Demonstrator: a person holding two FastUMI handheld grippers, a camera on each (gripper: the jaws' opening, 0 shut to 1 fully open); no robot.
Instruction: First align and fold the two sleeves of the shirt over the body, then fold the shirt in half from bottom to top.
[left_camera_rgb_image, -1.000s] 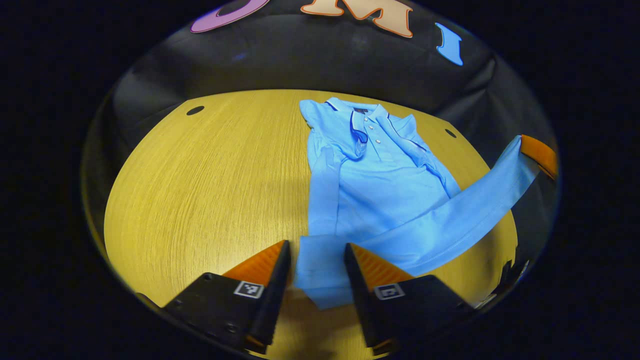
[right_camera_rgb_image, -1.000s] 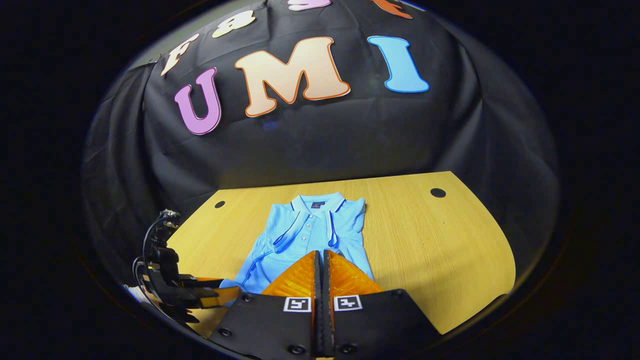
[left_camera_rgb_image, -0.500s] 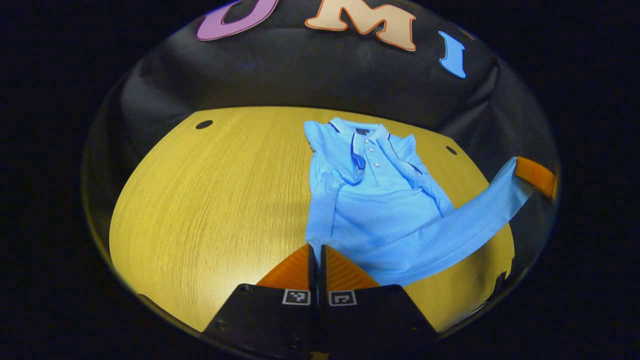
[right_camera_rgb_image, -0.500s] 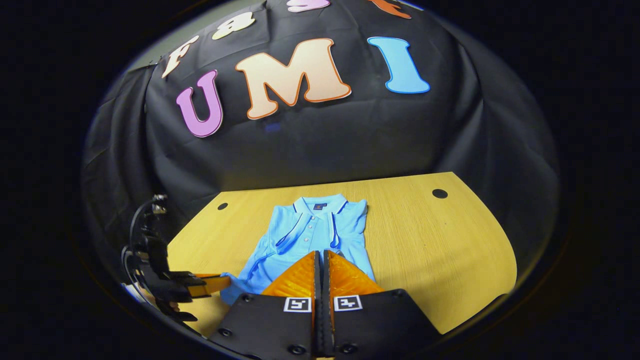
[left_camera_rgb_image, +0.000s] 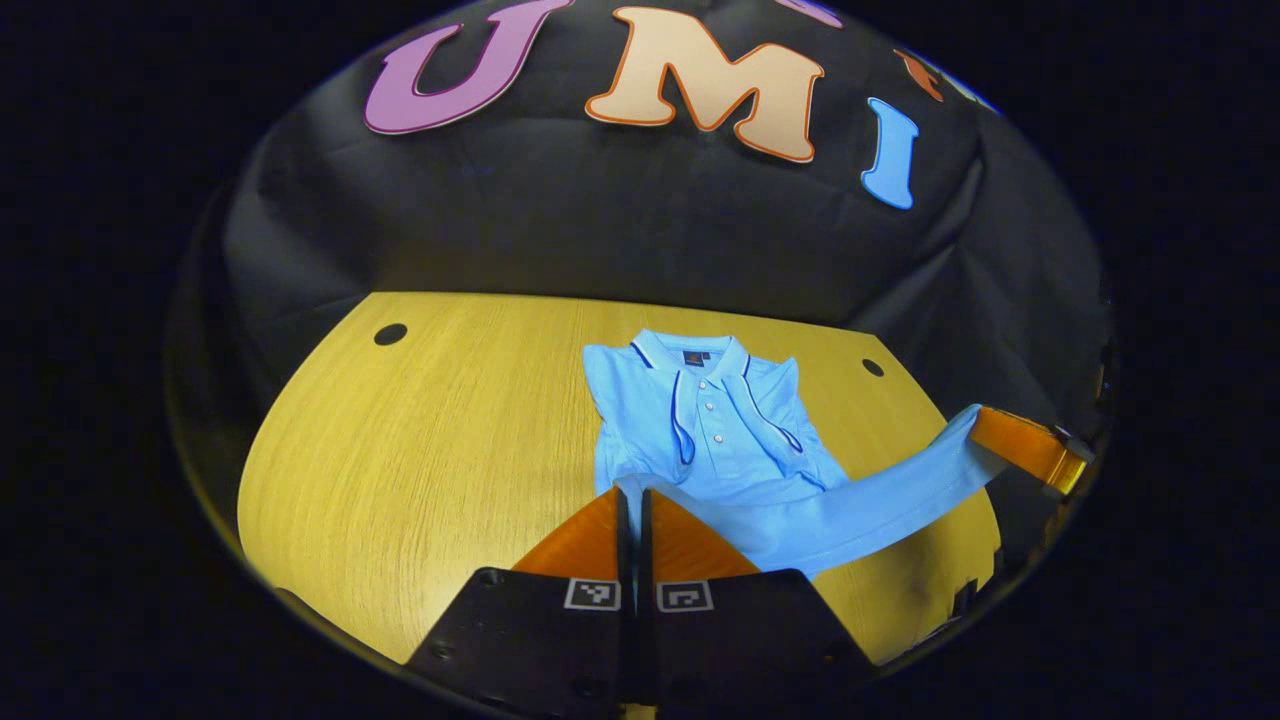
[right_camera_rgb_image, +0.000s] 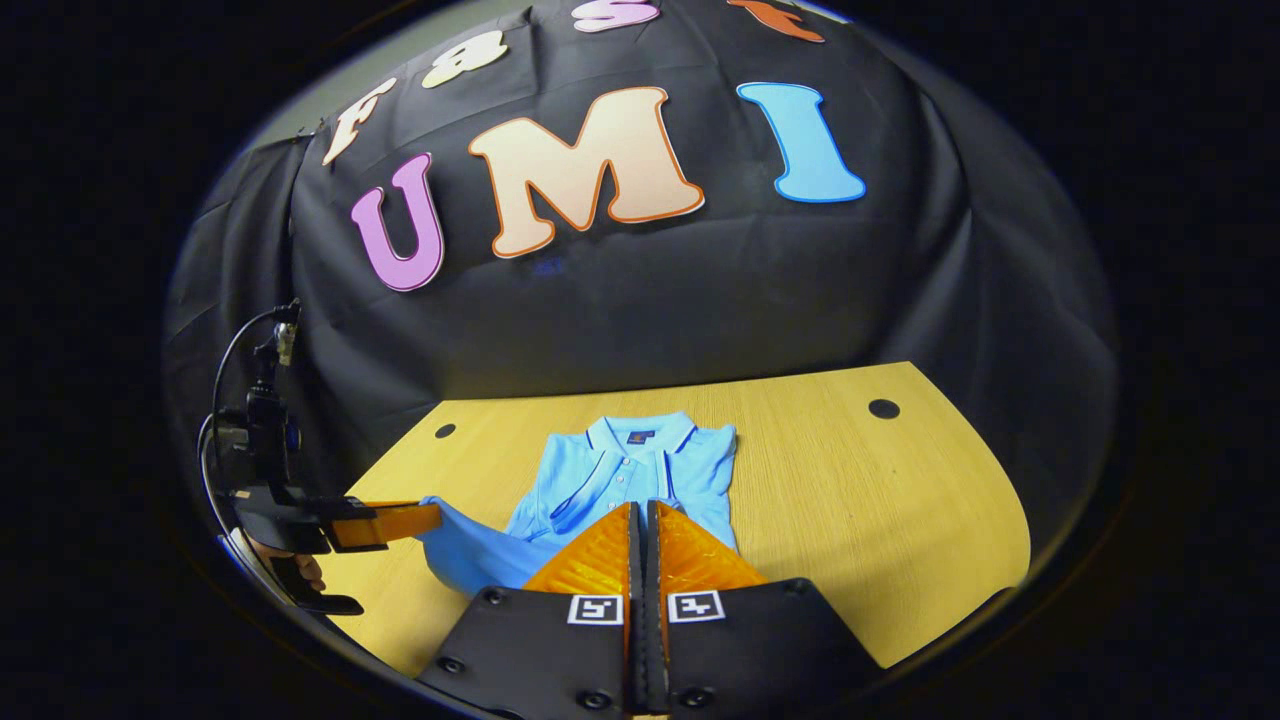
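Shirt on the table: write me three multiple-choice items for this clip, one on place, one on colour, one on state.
1. Where does the shirt's collar lie?
A. toward the booth wall
B. toward the grippers
C. off the table's edge

2. What colour is the shirt?
A. white
B. light blue
C. red

3. How is the bottom hem right now?
A. flat on the table
B. lifted between both grippers
C. tucked under the collar

Answers: 1 A, the collar sits at the far end, nearest the wall. 2 B, the fabric is light blue. 3 B, the left gripper and right gripper each pinch an end, with the hem stretched above the table.
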